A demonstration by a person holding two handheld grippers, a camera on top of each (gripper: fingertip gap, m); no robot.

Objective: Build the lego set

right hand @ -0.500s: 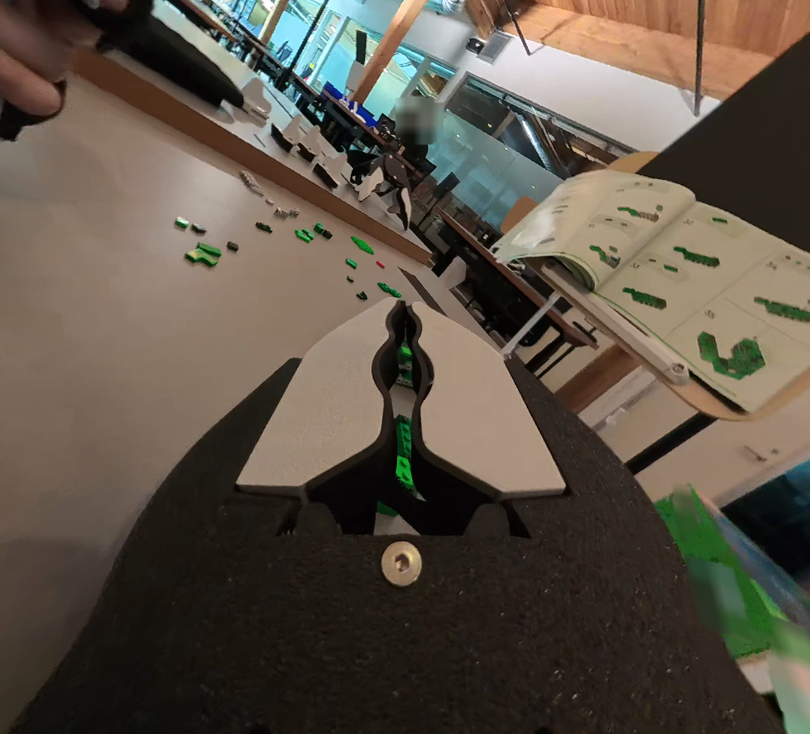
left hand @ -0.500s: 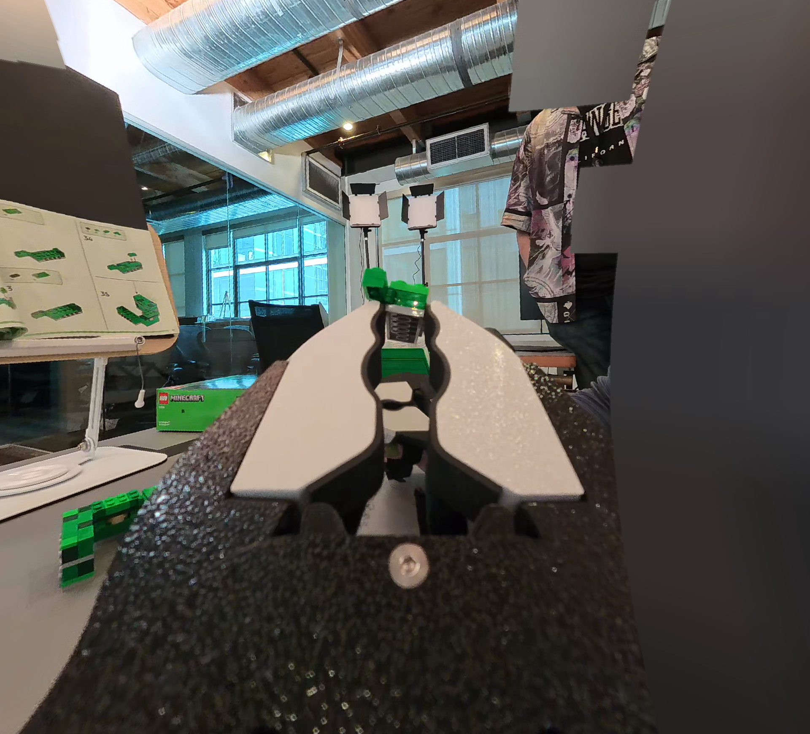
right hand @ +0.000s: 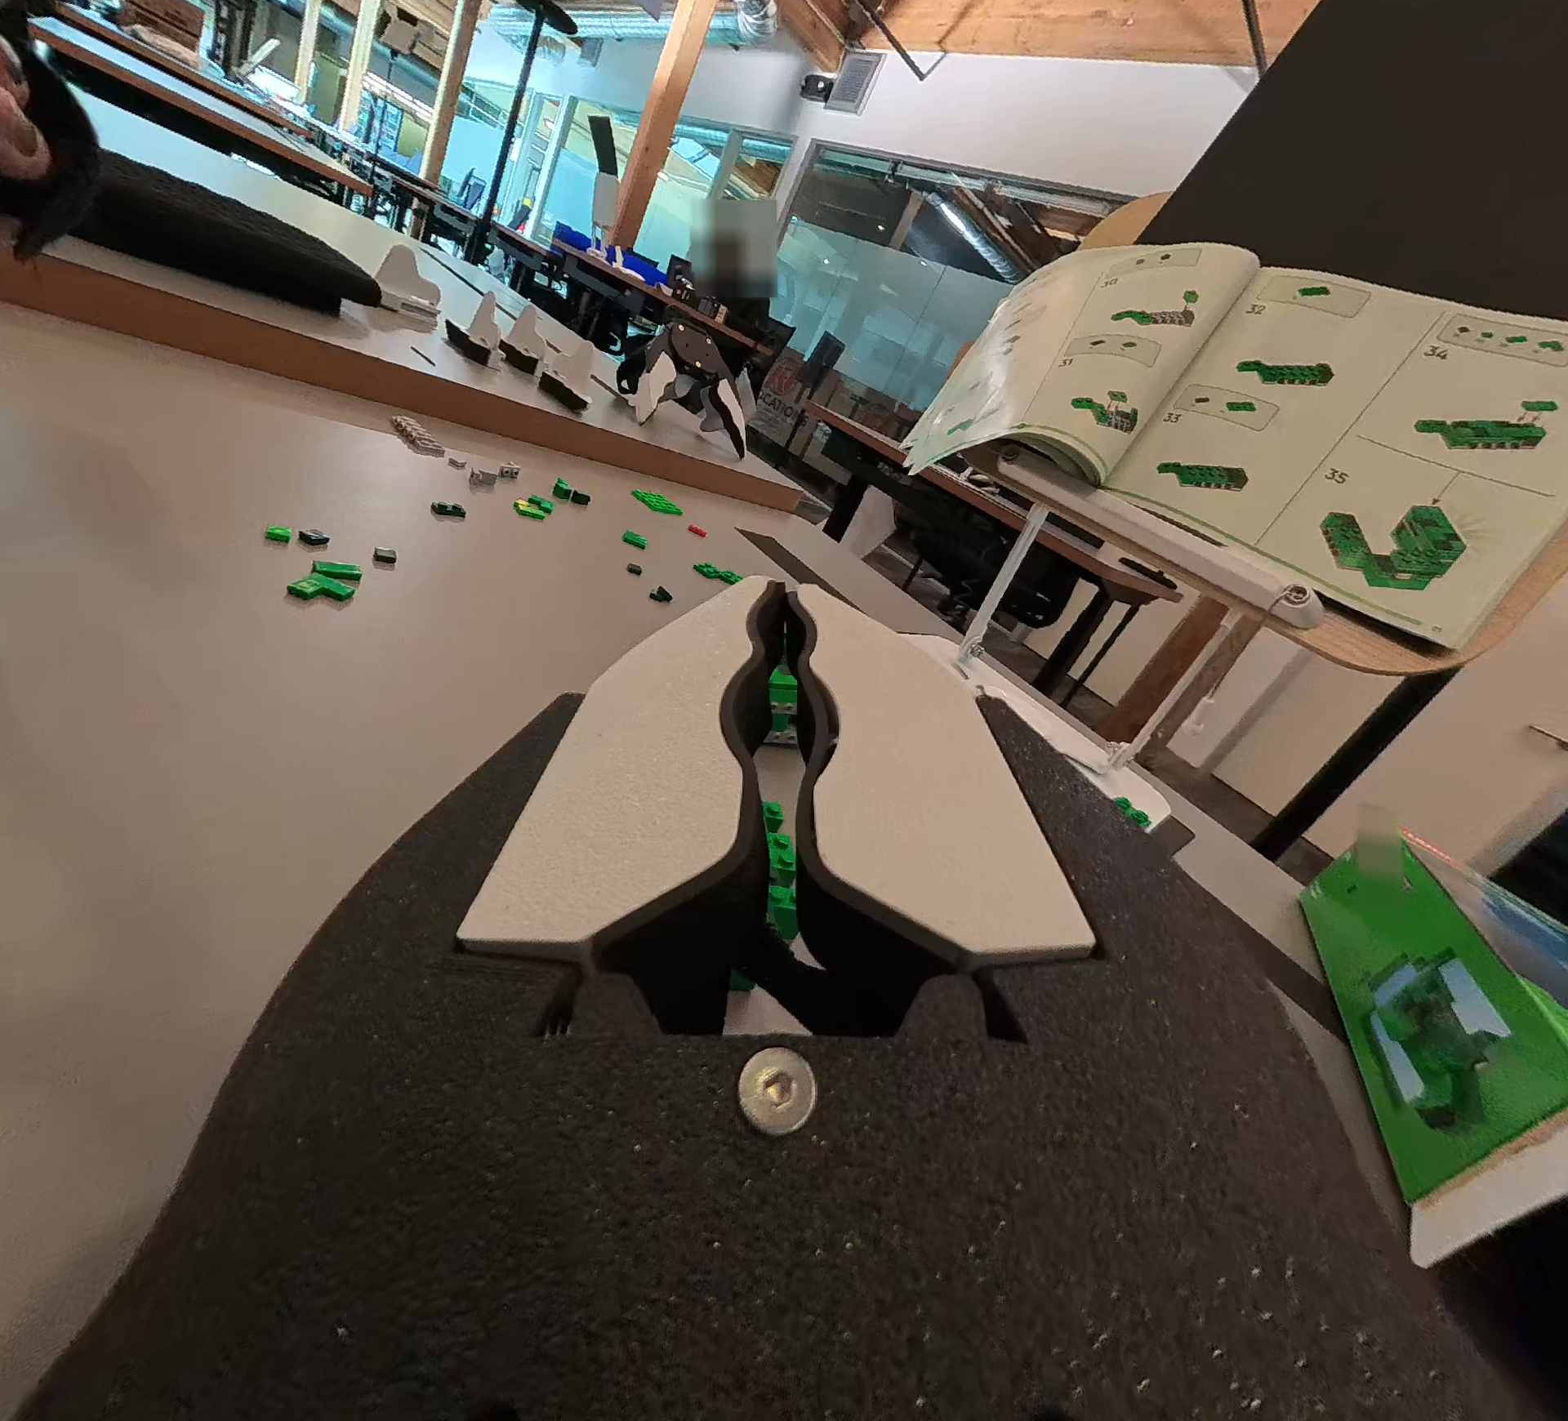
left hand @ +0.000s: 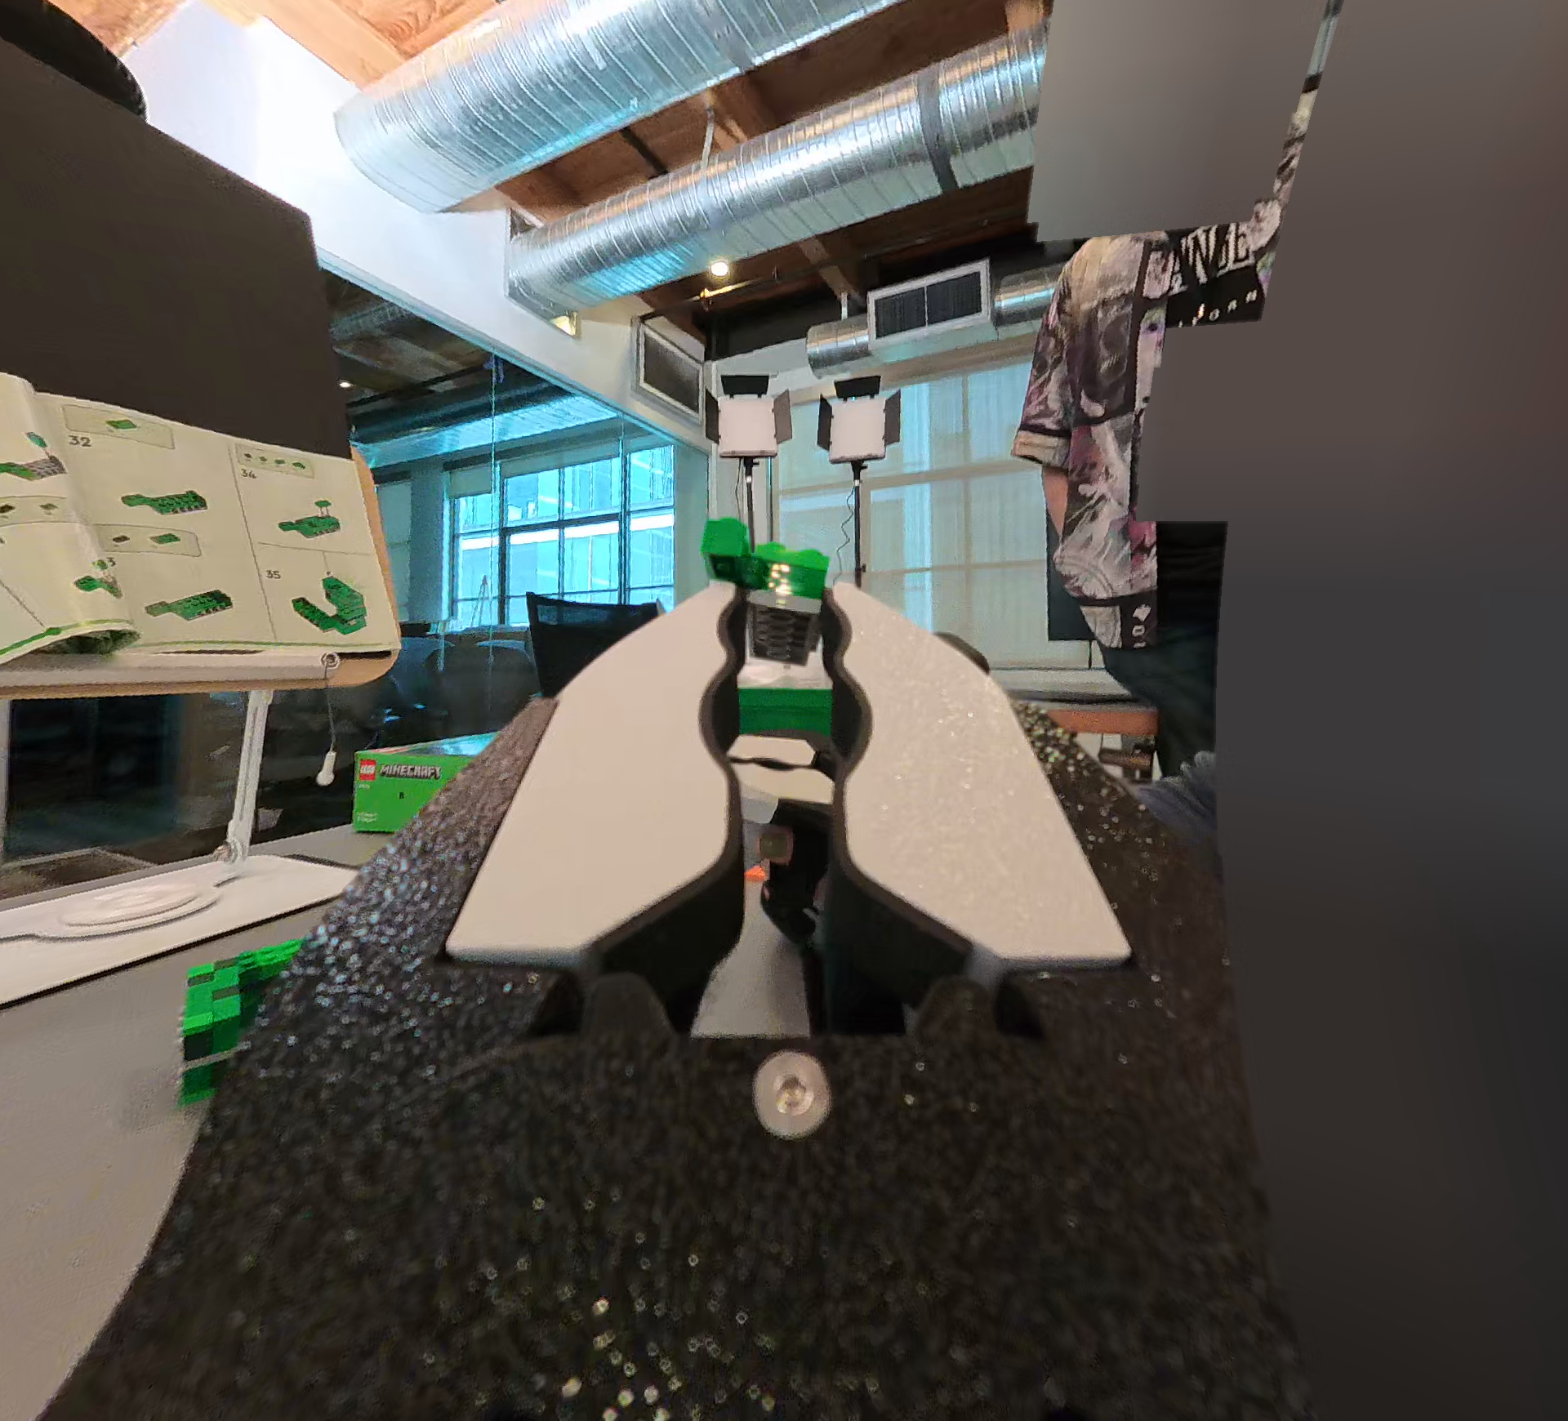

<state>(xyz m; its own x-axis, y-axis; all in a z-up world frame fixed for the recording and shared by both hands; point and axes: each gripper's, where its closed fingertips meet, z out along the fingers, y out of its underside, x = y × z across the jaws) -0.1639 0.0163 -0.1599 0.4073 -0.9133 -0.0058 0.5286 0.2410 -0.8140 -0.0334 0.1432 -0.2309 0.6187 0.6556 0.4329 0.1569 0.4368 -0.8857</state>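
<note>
In the left wrist view my left gripper [left hand: 776, 591] is shut on a small green-and-grey lego piece [left hand: 768, 564] and holds it up in the air, with the green part sticking out past the tips. A green lego build [left hand: 225, 998] lies on the table at lower left, blurred. In the right wrist view my right gripper [right hand: 785, 593] is shut on a green lego piece [right hand: 781, 867], which shows only through the gap between the fingers. Several loose green and grey pieces [right hand: 327, 581] lie scattered on the table [right hand: 170, 744] ahead to the left. The open instruction booklet [right hand: 1273, 430] stands on the right.
The booklet [left hand: 187, 549] rests on a white stand [left hand: 246, 769]. A green lego box [left hand: 407, 778] lies behind, and it also shows in the right wrist view [right hand: 1442, 1024]. A spare gripper [right hand: 696, 387] sits on the far table. A gloved hand [right hand: 38, 141] is at upper left. A person [left hand: 1094, 430] stands behind. Across from one pair of fingers to the other is roughly 20 cm.
The right wrist view has swung and levelled, so the booklet and box now show more fully. The left gripper turned slightly left. Both grippers stay shut on their pieces.
</note>
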